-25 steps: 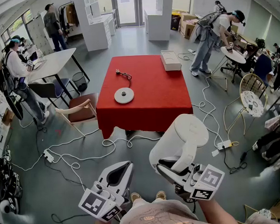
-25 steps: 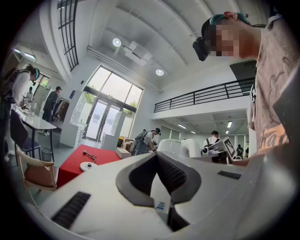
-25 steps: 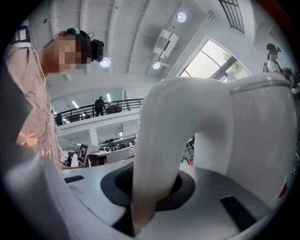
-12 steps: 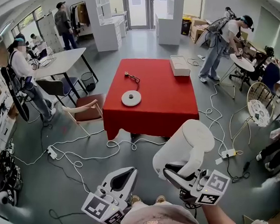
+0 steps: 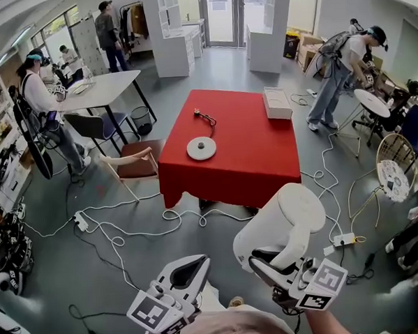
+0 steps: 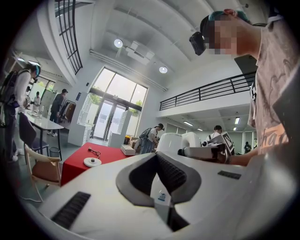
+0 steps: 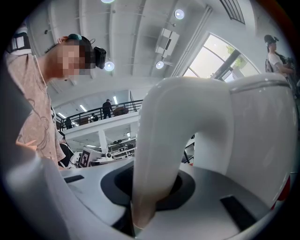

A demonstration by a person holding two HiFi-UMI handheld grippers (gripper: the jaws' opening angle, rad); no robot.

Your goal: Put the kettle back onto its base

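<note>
In the head view a white kettle (image 5: 290, 218) hangs in the air short of the red table (image 5: 247, 157). My right gripper (image 5: 261, 256) is shut on its handle, and the right gripper view shows that handle (image 7: 180, 126) clamped between the jaws. The round white base (image 5: 202, 148) lies on the table's left half, also seen in the left gripper view as a small disc (image 6: 92, 161). My left gripper (image 5: 198, 261) hangs level beside the kettle, shut with nothing in it. From the left gripper (image 6: 157, 155) the kettle (image 6: 174, 142) shows to the right.
A white box (image 5: 276, 102) and a black cord (image 5: 205, 117) lie on the table's far part. A wooden chair (image 5: 130, 163) stands at its left side. White cables (image 5: 128, 233) and a power strip (image 5: 344, 240) trail over the floor. Several people work at desks around the room.
Both grippers and the kettle have drifted a little toward the table and sit lower in the picture. The right grip on the handle is unchanged.
</note>
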